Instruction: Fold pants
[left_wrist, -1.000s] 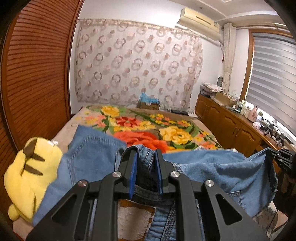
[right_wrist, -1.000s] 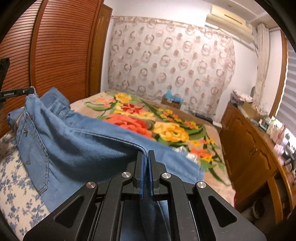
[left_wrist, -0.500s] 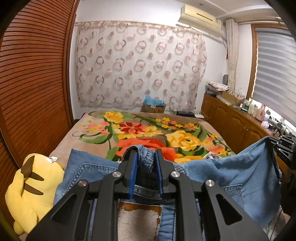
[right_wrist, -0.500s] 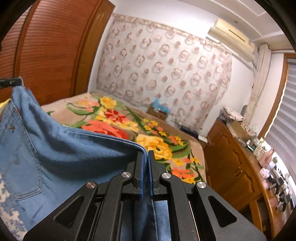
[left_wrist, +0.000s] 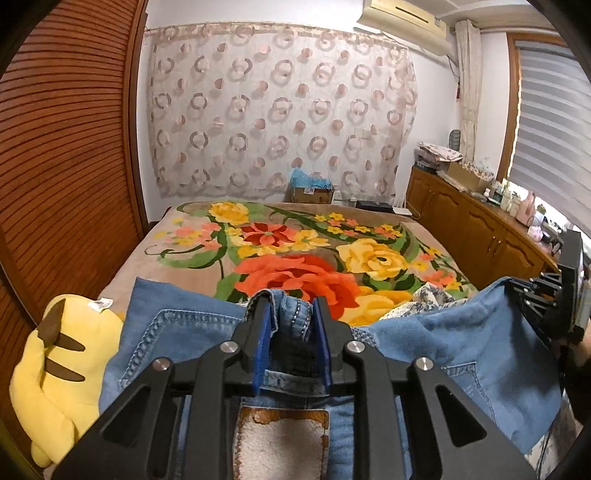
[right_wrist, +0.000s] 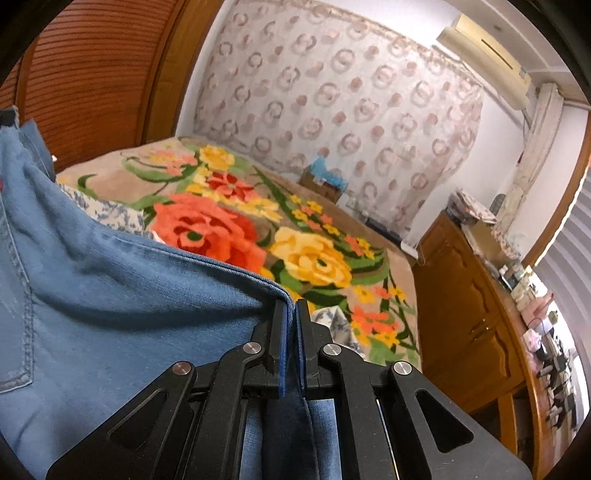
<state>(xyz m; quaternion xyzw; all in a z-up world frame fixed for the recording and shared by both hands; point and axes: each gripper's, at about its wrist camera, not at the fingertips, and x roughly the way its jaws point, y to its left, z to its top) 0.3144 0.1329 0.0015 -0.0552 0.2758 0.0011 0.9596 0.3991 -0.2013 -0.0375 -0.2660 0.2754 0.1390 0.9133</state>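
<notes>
Blue denim pants (left_wrist: 461, 350) hang stretched between my two grippers above the near end of the bed. My left gripper (left_wrist: 290, 302) has the bunched waistband between its blue pads; its jaws are opening, and the denim still fills the gap. A brown leather patch (left_wrist: 282, 417) shows just below it. My right gripper (right_wrist: 291, 304) is shut on a folded edge of the pants (right_wrist: 110, 295). In the left wrist view the right gripper (left_wrist: 517, 286) holds the cloth's far right corner.
A floral blanket (left_wrist: 295, 240) covers the bed. A yellow plush toy (left_wrist: 55, 369) lies at the near left. A blue-and-white cloth (right_wrist: 107, 214) lies under the pants. Slatted wooden doors (left_wrist: 66, 166) line the left. A cluttered wooden cabinet (left_wrist: 480, 229) runs along the right.
The pants have sunk lower and show more of the blanket behind. The right gripper has swung sideways and down with its edge and tilted. The left pads stand slightly wider.
</notes>
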